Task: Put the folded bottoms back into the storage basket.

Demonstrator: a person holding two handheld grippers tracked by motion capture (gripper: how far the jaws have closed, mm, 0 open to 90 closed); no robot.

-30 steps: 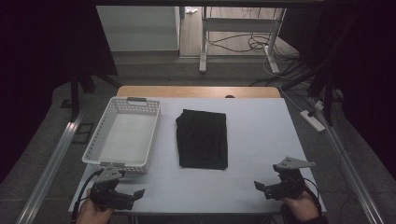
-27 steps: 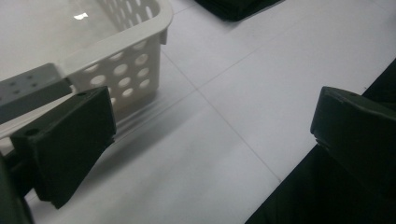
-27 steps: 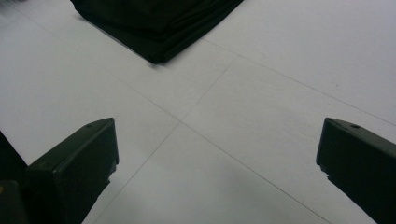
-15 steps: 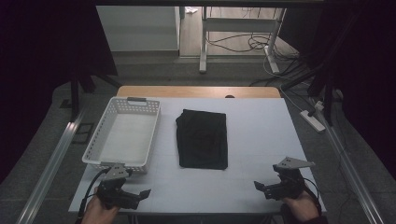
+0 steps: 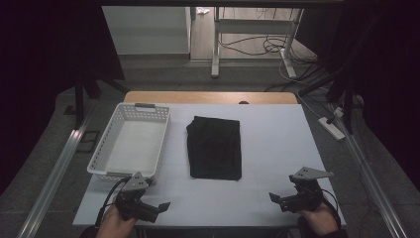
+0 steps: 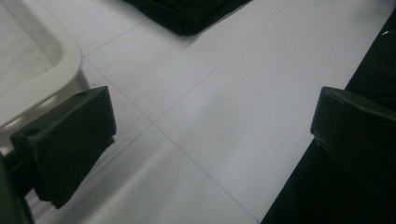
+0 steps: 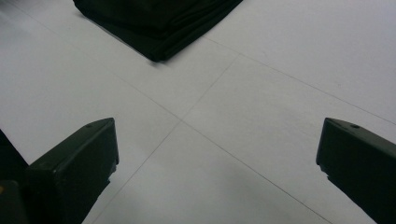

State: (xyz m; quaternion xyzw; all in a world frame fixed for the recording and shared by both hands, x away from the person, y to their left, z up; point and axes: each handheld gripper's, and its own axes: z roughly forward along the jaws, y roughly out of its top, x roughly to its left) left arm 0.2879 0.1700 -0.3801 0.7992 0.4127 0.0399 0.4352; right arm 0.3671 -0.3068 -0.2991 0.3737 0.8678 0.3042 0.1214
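My left gripper (image 5: pixel 148 208) is black, topped by a grey three-cornered plate, and its two jaws show as matte black blocks in the left gripper view. My right gripper (image 5: pixel 287 201) wears the same black with the same grey plate.

The folded fabric garment (image 5: pixel 215 147) is plain black all over, with no print that I can make out.

The rectangular plastic basket (image 5: pixel 103 148) is white, its walls pierced in a regular lattice pattern, with a darker grey handle at its far end.

The flat table top (image 5: pixel 277 148) is pale grey-white, crossed by thin darker seam lines, and a light wooden strip runs along its far edge.
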